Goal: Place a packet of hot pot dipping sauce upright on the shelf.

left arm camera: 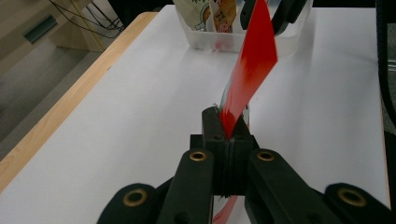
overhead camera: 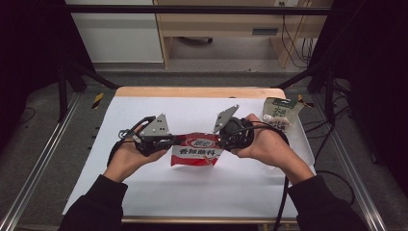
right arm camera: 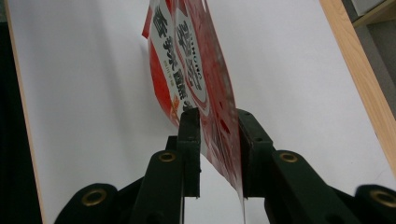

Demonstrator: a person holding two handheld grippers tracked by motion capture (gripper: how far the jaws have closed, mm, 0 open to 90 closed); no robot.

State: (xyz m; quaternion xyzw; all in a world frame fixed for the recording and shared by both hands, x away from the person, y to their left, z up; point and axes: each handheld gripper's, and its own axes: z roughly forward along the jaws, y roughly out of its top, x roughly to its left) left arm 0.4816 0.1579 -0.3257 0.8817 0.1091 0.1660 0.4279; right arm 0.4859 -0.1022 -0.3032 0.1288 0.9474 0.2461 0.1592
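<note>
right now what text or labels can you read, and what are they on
"香辣蘸料": large black characters on the white band of the red sachet, read in the high view.
Oval logo above that band: too blurred to read.
Green and white carton: dark print, too small to read.
Packets in the clear tub: print unreadable.

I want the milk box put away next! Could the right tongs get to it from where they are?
Probably yes. The milk carton stands just beyond the right tongs, nothing between. But the red packet sits between their jaws, so they would need to leave it first.
</note>
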